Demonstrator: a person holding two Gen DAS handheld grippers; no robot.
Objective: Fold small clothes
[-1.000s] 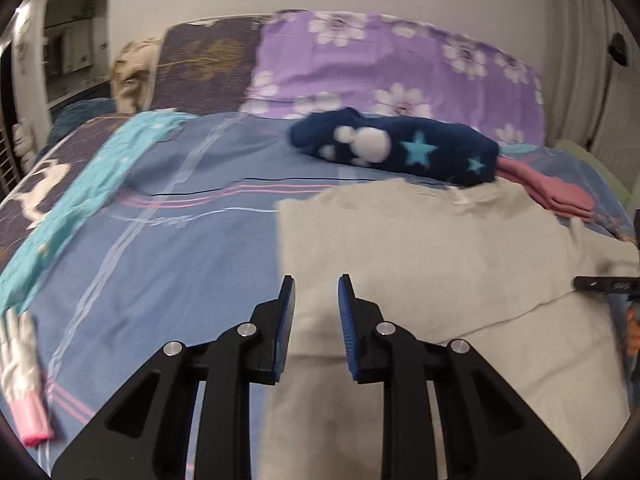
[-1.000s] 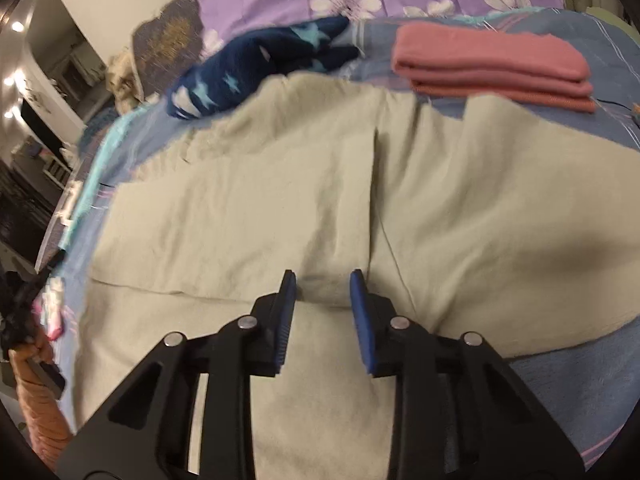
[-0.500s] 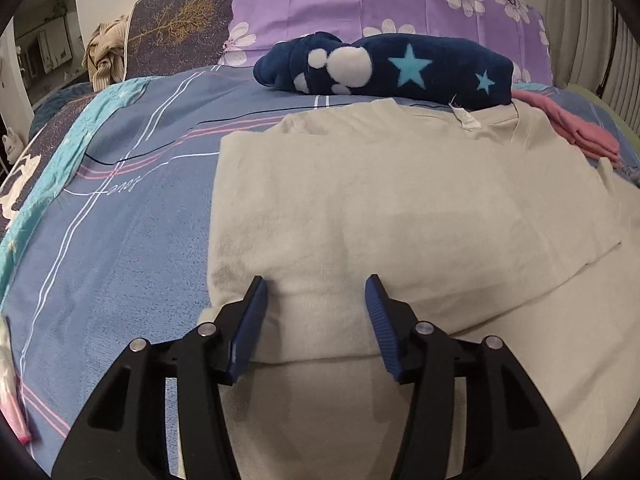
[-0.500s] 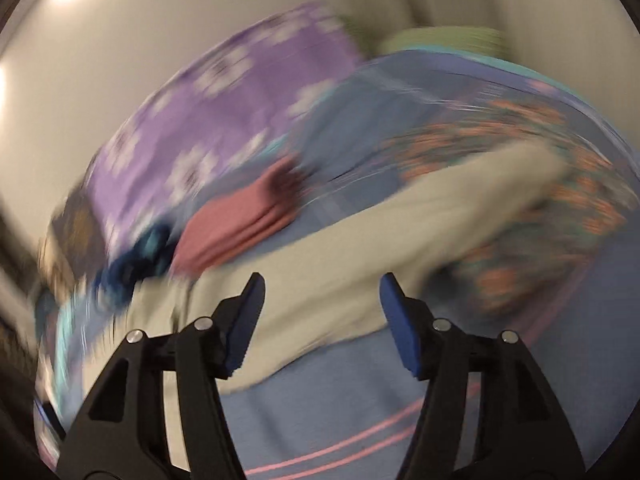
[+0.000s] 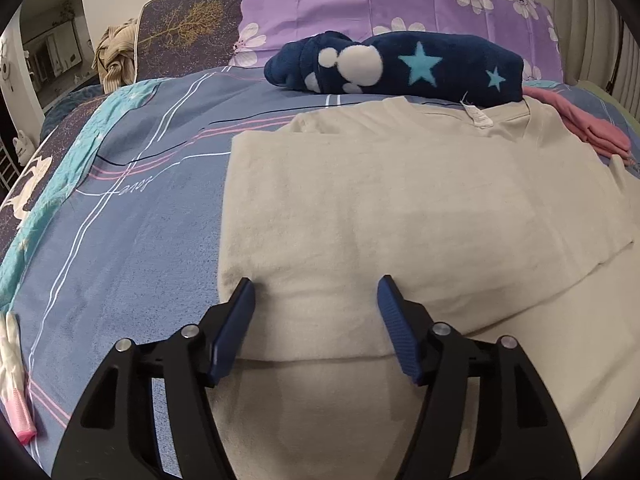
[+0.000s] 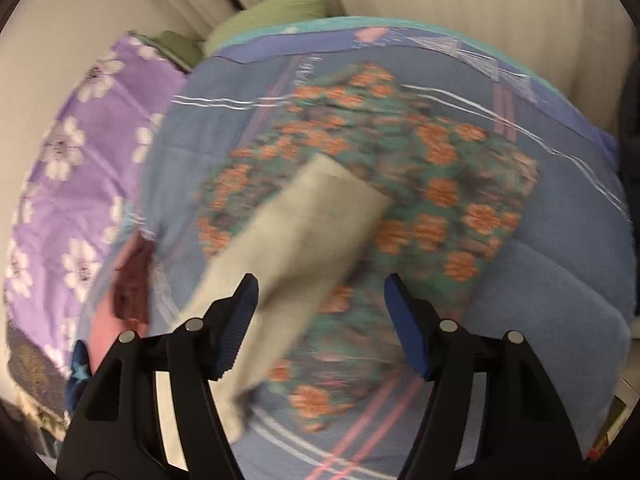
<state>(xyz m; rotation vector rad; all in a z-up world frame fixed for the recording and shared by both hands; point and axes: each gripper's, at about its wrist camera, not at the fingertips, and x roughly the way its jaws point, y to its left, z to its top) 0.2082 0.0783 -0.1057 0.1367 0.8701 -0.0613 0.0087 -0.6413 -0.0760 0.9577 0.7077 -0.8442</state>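
Note:
A beige T-shirt (image 5: 400,208) lies on the blue bed cover, its left side folded over the body. My left gripper (image 5: 316,300) is open and empty, low over the folded edge near the shirt's left side. In the right wrist view, blurred by motion, one beige sleeve (image 6: 304,232) stretches out over a floral garment (image 6: 420,184). My right gripper (image 6: 320,296) is open and empty just above that sleeve.
A navy star-patterned fleece (image 5: 396,68) and folded pink clothes (image 5: 584,128) lie behind the shirt, with purple flowered pillows (image 5: 392,4) beyond. A small white and pink glove (image 5: 16,384) lies at the left edge. A green pillow (image 6: 280,8) sits by the wall.
Both grippers have opened wide. My left gripper moved forward and lower over the shirt's folded edge. My right gripper swung right, from over the shirt's body to its outstretched sleeve.

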